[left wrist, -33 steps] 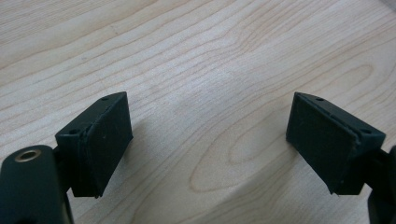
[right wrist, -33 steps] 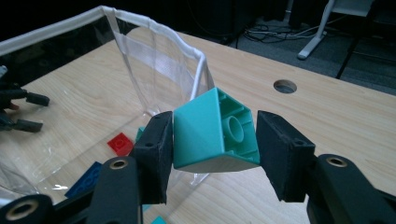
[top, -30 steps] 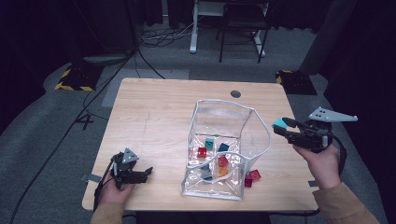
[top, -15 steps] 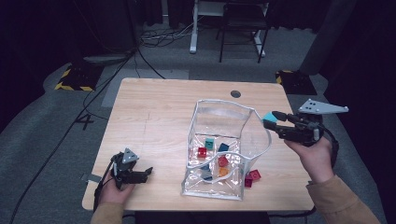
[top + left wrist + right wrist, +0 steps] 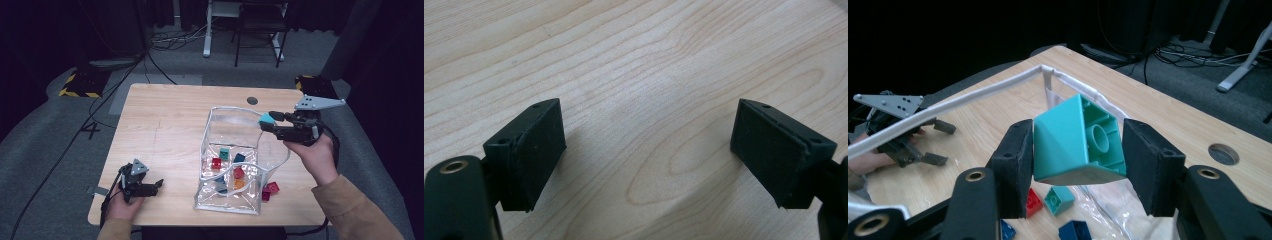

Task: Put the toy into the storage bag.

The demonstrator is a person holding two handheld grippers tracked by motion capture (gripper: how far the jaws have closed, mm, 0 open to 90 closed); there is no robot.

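Right gripper view shows the right gripper (image 5: 1075, 165) clamping a teal block (image 5: 1079, 140) over the clear bag (image 5: 235, 150). Left gripper (image 5: 142, 186), jaws wide apart and holding nothing, rests on the table (image 5: 165, 125).

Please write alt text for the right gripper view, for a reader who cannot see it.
The right gripper holds a teal toy brick between its black fingers, above a clear plastic bag with more bricks inside. Farther off, the left gripper rests on the wooden table.
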